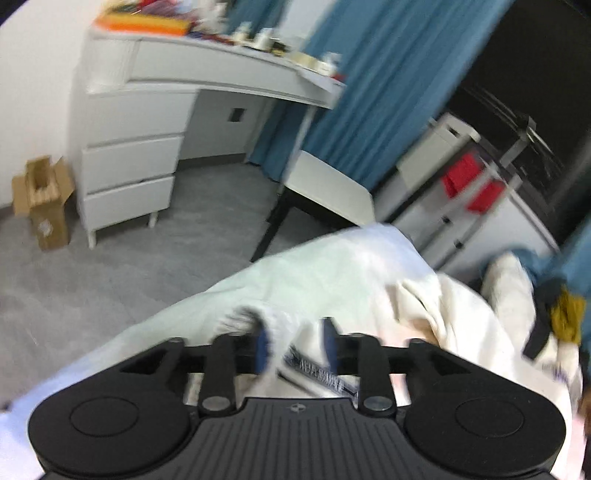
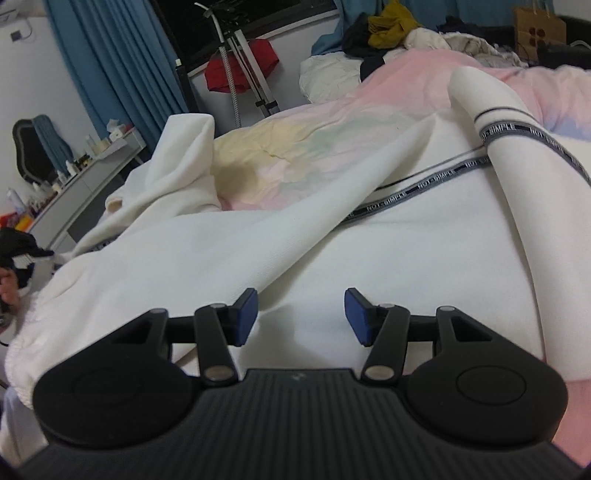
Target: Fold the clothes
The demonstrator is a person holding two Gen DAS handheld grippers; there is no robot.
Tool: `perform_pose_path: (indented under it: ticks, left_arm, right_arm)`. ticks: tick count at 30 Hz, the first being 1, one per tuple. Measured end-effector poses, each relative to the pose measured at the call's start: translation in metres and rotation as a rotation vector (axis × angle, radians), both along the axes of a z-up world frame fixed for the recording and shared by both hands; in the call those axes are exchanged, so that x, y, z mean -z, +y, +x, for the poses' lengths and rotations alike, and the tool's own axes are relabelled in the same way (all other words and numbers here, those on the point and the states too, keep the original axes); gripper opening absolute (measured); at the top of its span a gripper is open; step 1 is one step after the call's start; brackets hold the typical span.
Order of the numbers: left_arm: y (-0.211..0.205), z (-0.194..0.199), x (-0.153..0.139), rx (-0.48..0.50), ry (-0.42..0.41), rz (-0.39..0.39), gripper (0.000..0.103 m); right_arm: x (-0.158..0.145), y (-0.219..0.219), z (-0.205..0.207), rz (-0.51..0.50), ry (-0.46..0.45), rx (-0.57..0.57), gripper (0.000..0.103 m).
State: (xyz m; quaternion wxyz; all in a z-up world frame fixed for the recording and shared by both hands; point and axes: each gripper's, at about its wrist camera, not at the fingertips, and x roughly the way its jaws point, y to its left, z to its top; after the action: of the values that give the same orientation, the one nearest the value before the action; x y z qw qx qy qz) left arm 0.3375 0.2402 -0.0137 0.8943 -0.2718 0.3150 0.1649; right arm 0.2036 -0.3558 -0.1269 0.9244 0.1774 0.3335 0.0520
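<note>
Bedroom surroundings frame the work: a bed with a pastel pink-and-yellow cover (image 2: pixel 295 144) carries a white sweatshirt (image 2: pixel 229 251) spread across it. Its cloth is thick and cream-white, rumpled into soft folds, with a grey woven band printed in dark letters (image 2: pixel 417 186) running across the body and around one sleeve (image 2: pixel 517 155), which lies bent over the right side. Another fold of the garment stands up in a loose peak at the left. Over the smooth lower part hovers the right gripper (image 2: pixel 301 317), its blue pads (image 2: pixel 246 315) spread apart with nothing between them. From the blurred left wrist view, the left gripper (image 1: pixel 295 349) has the garment's ribbed edge and printed band bunched between its blue pads (image 1: pixel 261 350), though whether they are clamped on the cloth cannot be told. Beyond lie a white dresser (image 1: pixel 125 147), blue curtains (image 1: pixel 388 85), a cardboard box (image 1: pixel 44 203) on grey floor, and a heap of clothes (image 2: pixel 391 29) at the bed's far end.
</note>
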Motion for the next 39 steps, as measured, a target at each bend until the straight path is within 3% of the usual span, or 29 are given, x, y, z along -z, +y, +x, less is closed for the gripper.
perform_pose_path:
  ticks: [2, 7, 10, 19, 27, 29, 33, 39]
  left_arm:
    - [-0.016, -0.018, -0.011, 0.056, 0.009, 0.044, 0.049]
    - [-0.079, -0.08, -0.053, 0.169, 0.002, 0.236, 0.076]
    - [-0.135, -0.128, -0.081, 0.286, -0.006, 0.319, 0.08]
    - [-0.309, -0.288, -0.156, 0.623, -0.08, 0.453, 0.091]
    - [-0.413, -0.392, -0.209, 0.824, -0.086, 0.397, 0.101]
    - [-0.418, -0.401, -0.218, 0.83, -0.085, 0.355, 0.102]
    - [-0.428, -0.41, -0.231, 0.821, -0.08, 0.349, 0.103]
    - [-0.418, -0.396, -0.225, 0.8, -0.001, 0.259, 0.103]
  right_arm:
    - [-0.001, -0.001, -0.001, -0.012, 0.0, -0.002, 0.056]
    - [-0.007, -0.001, -0.011, -0.038, -0.011, 0.003, 0.056]
    - [-0.014, -0.001, -0.02, -0.061, -0.028, 0.006, 0.056]
    - [-0.016, -0.005, -0.029, -0.117, -0.021, 0.029, 0.055]
    - [-0.008, -0.021, -0.021, -0.081, 0.026, 0.093, 0.055]
    - [-0.008, -0.023, -0.019, -0.075, 0.026, 0.101, 0.055]
    - [-0.006, -0.024, -0.017, -0.064, 0.039, 0.108, 0.055]
    - [-0.005, -0.027, -0.016, -0.042, 0.046, 0.113, 0.055]
